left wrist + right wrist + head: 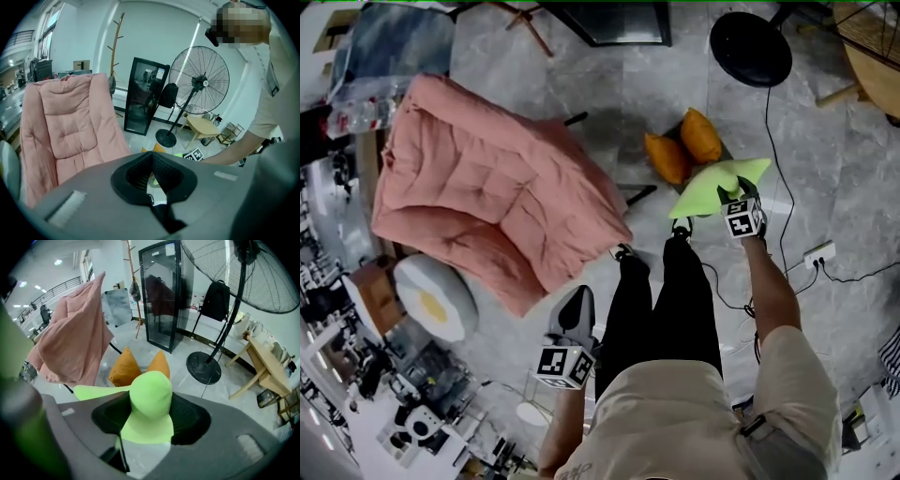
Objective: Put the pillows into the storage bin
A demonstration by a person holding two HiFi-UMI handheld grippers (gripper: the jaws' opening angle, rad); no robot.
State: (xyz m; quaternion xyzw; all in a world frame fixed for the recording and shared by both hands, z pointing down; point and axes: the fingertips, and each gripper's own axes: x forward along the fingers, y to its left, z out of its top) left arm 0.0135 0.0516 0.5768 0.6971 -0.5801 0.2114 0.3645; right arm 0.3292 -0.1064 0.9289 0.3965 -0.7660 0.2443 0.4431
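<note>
My right gripper (733,195) is shut on a bright green pillow (717,186), held above the floor. In the right gripper view the green pillow (150,399) bulges out between the pads of that gripper (150,405). Just beyond it lie two orange pillows (682,148) side by side on the floor, in a low grey container as far as I can tell. These orange pillows (140,366) show past the green one. My left gripper (578,307) hangs low by the person's left leg, its jaws together with nothing in them (152,161).
A big pink padded lounge chair (487,187) fills the left. A fried-egg cushion (436,300) lies beside it. A standing fan's black base (750,47) and its cable run at the right, with a power strip (818,253). A wooden table (874,66) stands far right.
</note>
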